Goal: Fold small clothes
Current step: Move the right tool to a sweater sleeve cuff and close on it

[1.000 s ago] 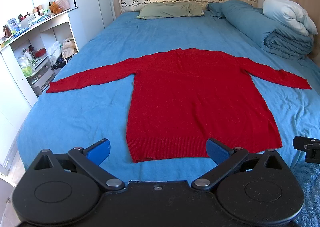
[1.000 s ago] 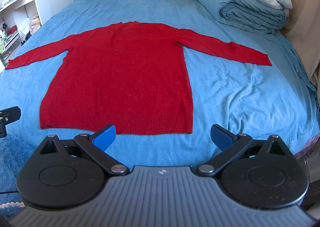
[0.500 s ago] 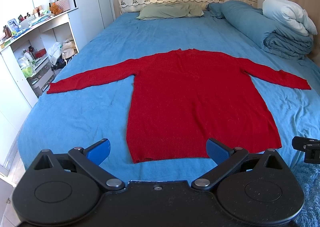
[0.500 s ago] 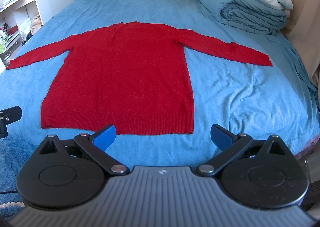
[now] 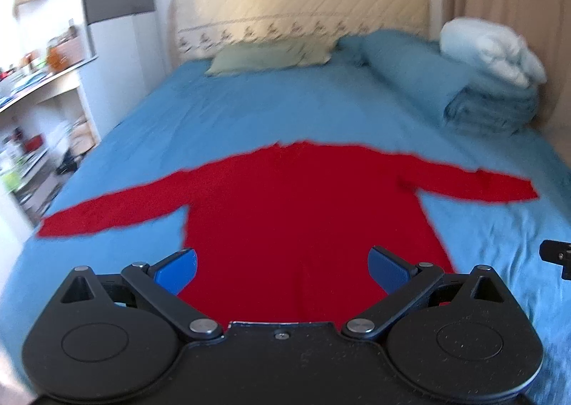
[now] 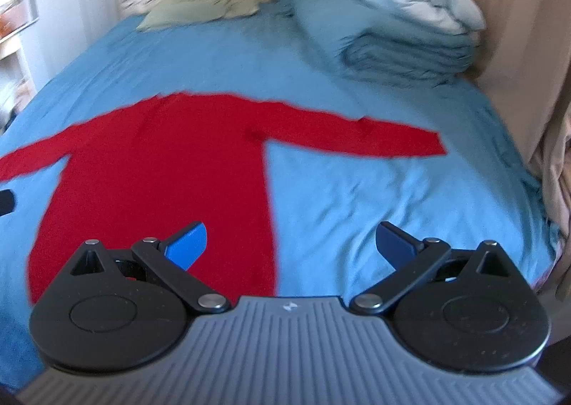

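Both grippers have advanced over the red sweater (image 5: 303, 212); fingers (image 5: 176, 269) spread wide, holding nothing.

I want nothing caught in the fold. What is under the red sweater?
The red sweater lies spread flat on the blue bedsheet, which shows all around it. Nothing bulges through, but whatever the fabric covers cannot be seen, and its hem is hidden behind both open grippers.
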Demonstrator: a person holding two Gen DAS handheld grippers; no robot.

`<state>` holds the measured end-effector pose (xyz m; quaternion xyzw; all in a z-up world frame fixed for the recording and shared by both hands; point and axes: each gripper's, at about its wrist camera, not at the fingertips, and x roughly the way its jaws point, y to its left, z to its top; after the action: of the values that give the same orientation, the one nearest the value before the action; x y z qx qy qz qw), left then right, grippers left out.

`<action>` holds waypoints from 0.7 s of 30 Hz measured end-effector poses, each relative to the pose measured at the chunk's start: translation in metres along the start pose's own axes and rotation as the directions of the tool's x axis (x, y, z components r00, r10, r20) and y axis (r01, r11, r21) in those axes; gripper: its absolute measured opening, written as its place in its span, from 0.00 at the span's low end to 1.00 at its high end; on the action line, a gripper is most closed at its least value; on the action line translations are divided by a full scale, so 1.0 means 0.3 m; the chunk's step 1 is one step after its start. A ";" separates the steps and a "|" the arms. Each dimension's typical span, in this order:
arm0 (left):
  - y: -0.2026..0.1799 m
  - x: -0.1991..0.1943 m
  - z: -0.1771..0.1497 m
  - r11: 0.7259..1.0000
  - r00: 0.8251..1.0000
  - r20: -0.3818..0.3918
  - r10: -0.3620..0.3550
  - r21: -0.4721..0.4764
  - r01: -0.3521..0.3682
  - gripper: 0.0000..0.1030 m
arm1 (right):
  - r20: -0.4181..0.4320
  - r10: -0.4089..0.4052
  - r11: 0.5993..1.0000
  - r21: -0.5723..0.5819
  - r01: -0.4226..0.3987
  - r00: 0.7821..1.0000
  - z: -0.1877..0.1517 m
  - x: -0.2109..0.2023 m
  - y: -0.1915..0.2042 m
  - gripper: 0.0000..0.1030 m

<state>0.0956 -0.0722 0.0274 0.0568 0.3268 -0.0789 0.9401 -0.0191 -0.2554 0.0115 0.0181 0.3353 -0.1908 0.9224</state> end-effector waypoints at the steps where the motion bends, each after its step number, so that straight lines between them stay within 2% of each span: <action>1: -0.019 0.045 0.027 1.000 1.000 0.011 -0.013 -0.001 0.013 1.00 | 0.004 -0.020 1.000 0.009 0.020 1.000 0.029 0.044 -0.033 1.00; 6: -0.118 0.303 0.160 0.997 0.997 0.032 -0.072 0.019 0.071 1.00 | -0.006 -0.108 0.993 0.049 0.108 0.994 0.146 0.296 -0.210 1.00; 9: -0.186 0.475 0.229 0.990 0.989 0.050 -0.140 0.027 0.139 1.00 | -0.008 -0.160 0.984 0.082 0.160 0.987 0.193 0.474 -0.319 1.00; 11: -0.242 0.606 0.268 0.982 0.982 0.031 -0.188 0.024 0.187 1.00 | -0.013 -0.192 0.975 0.115 0.192 0.981 0.212 0.590 -0.390 1.00; 13: -0.307 0.735 0.297 0.970 0.970 0.003 -0.242 0.028 0.242 1.00 | -0.039 -0.187 0.968 0.161 0.191 0.982 0.226 0.711 -0.464 1.00; 15: -0.364 0.843 0.314 0.961 0.962 -0.023 -0.273 0.031 0.274 1.00 | -0.031 -0.175 0.965 0.196 0.177 0.984 0.228 0.804 -0.521 1.00; 18: -0.458 1.000 0.327 0.956 0.956 -0.063 -0.288 0.035 0.291 1.00 | -0.035 -0.195 0.954 0.225 0.197 0.980 0.220 0.945 -0.609 1.00; 21: -0.520 1.134 0.333 0.959 0.955 -0.119 -0.273 0.047 0.280 1.00 | -0.062 -0.188 0.932 0.305 0.198 0.980 0.206 1.066 -0.707 1.00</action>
<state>0.3905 -0.2789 -0.1153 0.0444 0.3810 -0.2166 0.8978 0.1662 -0.5705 -0.1205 0.1325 0.3158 -0.3302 0.8796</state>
